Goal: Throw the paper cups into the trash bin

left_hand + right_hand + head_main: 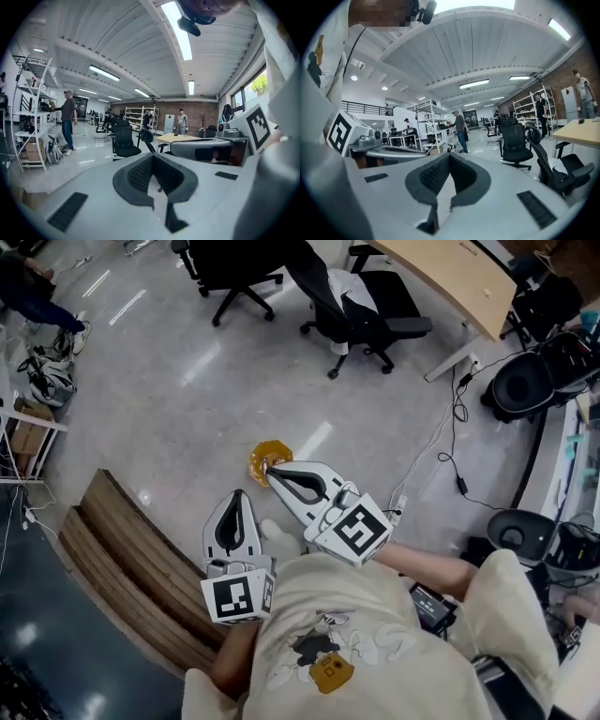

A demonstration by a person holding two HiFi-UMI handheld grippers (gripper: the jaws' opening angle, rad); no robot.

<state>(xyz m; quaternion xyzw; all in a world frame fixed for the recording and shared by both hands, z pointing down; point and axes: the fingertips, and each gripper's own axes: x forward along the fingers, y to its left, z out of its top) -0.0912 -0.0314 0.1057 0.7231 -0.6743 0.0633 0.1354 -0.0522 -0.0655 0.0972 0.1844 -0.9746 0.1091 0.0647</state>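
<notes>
Glossy grey floor [187,399] below. Black chairs [389,326] and a pale wooden desk [450,277] ahead of the right tool [270,472]. Slatted wooden bench [122,549] left of the left tool [236,493]. Overhead, white ribbed ceiling [108,37] with strip lights [180,28]. Far ahead of the left tool, a brick wall [206,110]; shelving [33,117] to its left, window [255,86] to its right.

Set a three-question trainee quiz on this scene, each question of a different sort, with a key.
1. True or false: the left tool holds a paper cup.
2. In the head view, what shows at the right tool's tip? A) an orange-yellow thing on the floor; B) a blue bucket; C) a red ball.
3. Fill in: the wooden bench lies on the person's ____ side.
Key: 1 false, its jaws are shut on nothing; 2 A; 3 left.
</notes>
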